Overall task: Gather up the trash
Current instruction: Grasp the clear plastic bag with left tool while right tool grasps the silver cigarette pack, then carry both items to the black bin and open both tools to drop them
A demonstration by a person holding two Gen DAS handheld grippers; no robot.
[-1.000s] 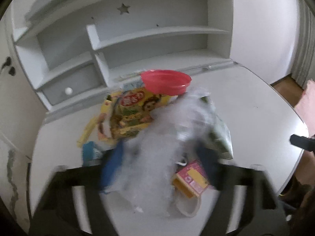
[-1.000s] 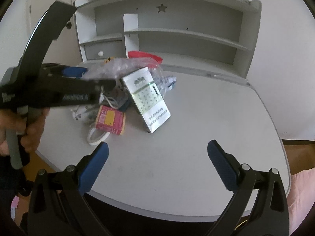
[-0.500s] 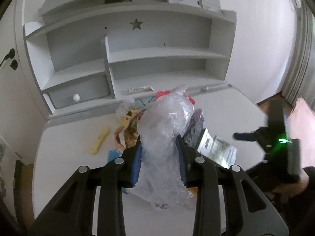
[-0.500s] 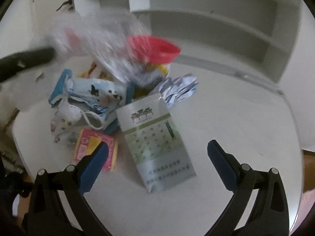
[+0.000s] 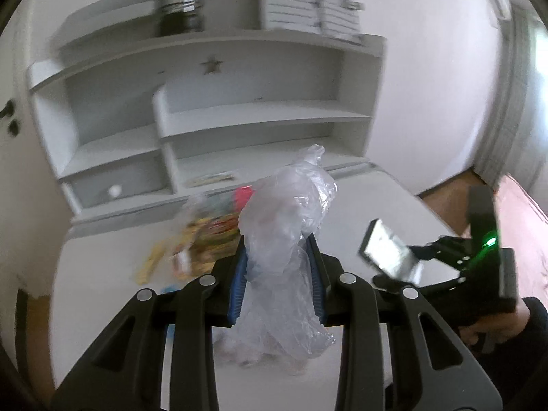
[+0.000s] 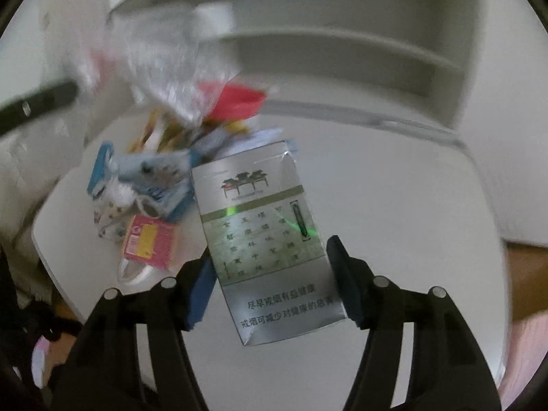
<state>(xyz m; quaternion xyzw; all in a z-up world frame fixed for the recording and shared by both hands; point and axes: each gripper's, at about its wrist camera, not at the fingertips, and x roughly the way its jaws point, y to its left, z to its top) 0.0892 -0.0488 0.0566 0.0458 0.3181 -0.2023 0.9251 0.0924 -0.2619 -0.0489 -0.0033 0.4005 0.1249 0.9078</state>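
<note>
My left gripper (image 5: 276, 274) is shut on a crumpled clear plastic bag (image 5: 284, 233) and holds it up above the white table (image 5: 102, 274). The bag also shows blurred in the right wrist view (image 6: 164, 65). My right gripper (image 6: 270, 274) is shut on a flat silver cigarette pack (image 6: 267, 239) with green print, lifted off the table; it shows in the left wrist view (image 5: 388, 251) too. A pile of trash (image 6: 147, 198) lies on the table: blue and patterned wrappers, a pink and yellow box (image 6: 149, 243), yellow snack packets (image 5: 205, 236).
A red bowl (image 6: 236, 102) stands at the back of the pile. A white shelf unit (image 5: 205, 109) rises behind the table, with a dark jar (image 5: 179, 3) and stacked papers (image 5: 308, 10) on top. The table's edge and wooden floor (image 5: 455, 188) are at the right.
My left gripper closed on the plastic bag and lifted it off the pile. My right gripper moved in, closed on the cigarette pack and raised it.
</note>
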